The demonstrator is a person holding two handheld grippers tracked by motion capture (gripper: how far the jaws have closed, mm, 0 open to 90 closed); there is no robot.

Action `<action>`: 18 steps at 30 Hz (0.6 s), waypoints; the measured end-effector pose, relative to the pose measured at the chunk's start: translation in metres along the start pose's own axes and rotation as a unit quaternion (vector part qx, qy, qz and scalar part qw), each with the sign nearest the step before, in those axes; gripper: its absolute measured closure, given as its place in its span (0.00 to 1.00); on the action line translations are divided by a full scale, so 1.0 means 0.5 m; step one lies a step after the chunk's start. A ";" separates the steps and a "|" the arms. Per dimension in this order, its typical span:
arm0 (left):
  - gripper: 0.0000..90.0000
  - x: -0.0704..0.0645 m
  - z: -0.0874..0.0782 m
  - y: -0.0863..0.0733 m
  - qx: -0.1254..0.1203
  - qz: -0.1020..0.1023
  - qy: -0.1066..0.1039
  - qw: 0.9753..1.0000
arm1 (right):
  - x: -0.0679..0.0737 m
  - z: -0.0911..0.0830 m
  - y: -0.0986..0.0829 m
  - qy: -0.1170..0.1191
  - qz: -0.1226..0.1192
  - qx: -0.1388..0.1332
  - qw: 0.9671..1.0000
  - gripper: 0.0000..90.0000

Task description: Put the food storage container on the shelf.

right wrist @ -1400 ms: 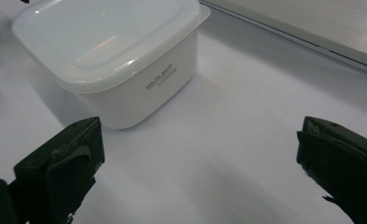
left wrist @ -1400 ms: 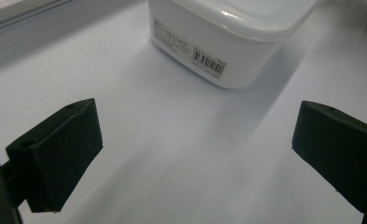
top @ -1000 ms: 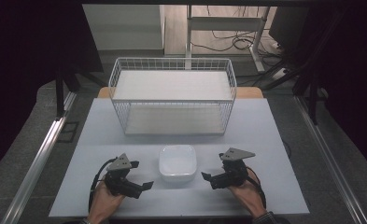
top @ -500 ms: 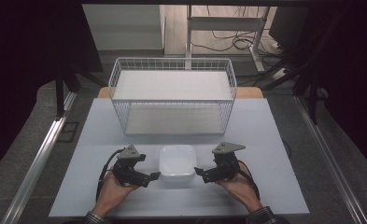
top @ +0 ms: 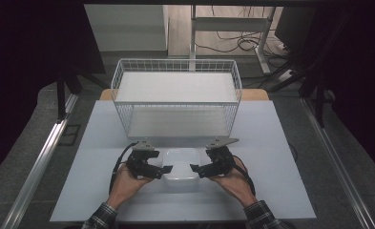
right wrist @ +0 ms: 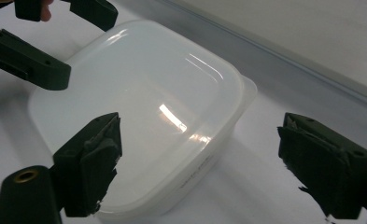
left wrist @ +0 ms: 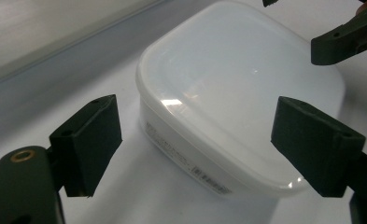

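Note:
A white plastic container [top: 180, 161] with a translucent lid sits on the table near its front edge. My left gripper [top: 167, 169] is at the container's left side, open, with its jaws pointing at the box. My right gripper [top: 193, 168] mirrors it on the right side, also open. In the left gripper view the container [left wrist: 237, 88] lies between and just beyond the spread jaws of the left gripper [left wrist: 195, 121], with the right gripper [left wrist: 344, 39] at the top right. In the right gripper view the container [right wrist: 139, 88] lies ahead of the open right gripper [right wrist: 200, 133].
A white wire basket [top: 175, 112] stands behind the container in the middle of the pale table [top: 280, 157]. Dark metal rails run along both sides of the table. Bare tabletop lies to the left and right of the hands.
Both grippers have moved forward and inward, from the front edge to either side of the container. The container has not moved.

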State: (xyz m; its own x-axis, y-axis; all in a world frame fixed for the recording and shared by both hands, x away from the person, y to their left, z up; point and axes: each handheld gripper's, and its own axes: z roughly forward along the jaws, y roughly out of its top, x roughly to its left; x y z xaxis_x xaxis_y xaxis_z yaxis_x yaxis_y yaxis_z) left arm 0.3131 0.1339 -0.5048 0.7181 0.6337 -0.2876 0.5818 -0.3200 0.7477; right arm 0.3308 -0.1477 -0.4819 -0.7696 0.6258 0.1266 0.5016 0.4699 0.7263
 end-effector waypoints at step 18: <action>0.71 -0.045 -0.054 -0.035 -0.007 -0.039 -0.017 0.999 | 0.008 -0.058 -0.033 0.078 0.115 0.018 0.990 0.76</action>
State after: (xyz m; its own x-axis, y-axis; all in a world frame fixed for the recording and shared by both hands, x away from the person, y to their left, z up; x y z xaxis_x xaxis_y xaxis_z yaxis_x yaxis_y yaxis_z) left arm 0.2766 0.1443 -0.4952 0.6836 0.6315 -0.3659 0.6318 -0.2611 0.7298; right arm 0.3082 -0.1710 -0.4740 -0.6832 0.6169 0.3907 0.6825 0.3491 0.6421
